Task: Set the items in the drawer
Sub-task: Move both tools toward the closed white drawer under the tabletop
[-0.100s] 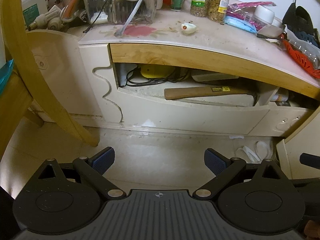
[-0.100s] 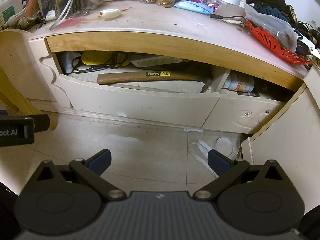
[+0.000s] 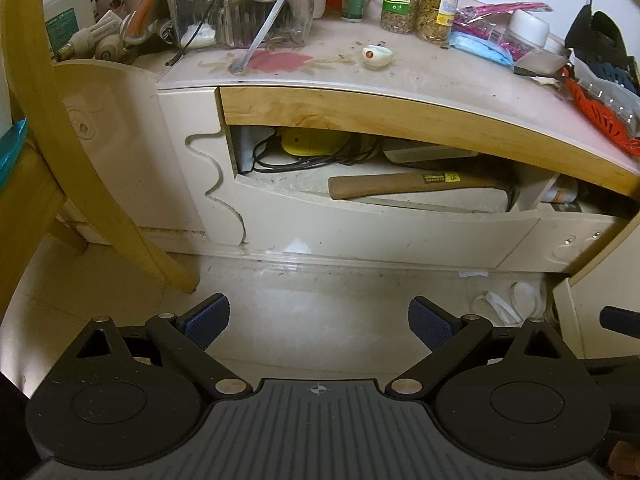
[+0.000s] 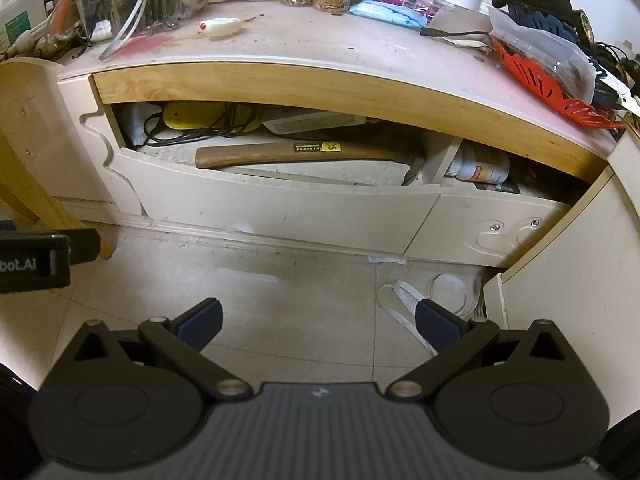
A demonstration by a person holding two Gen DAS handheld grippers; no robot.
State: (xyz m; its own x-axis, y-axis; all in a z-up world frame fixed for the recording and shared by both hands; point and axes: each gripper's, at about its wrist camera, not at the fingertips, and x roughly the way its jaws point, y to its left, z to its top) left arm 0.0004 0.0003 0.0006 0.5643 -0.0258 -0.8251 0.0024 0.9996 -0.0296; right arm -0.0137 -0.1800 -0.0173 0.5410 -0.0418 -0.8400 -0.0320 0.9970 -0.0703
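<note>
While the drawer (image 4: 280, 208) stays open, both grippers' fingers (image 3: 208, 322) (image 4: 200, 322) remain apart, unmoved.

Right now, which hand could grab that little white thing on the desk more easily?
Probably the left. Both tongs, left tongs and right tongs, are open and empty above the floor. The small white item lies nearer the left camera's middle, while in the right view it sits far left.
</note>
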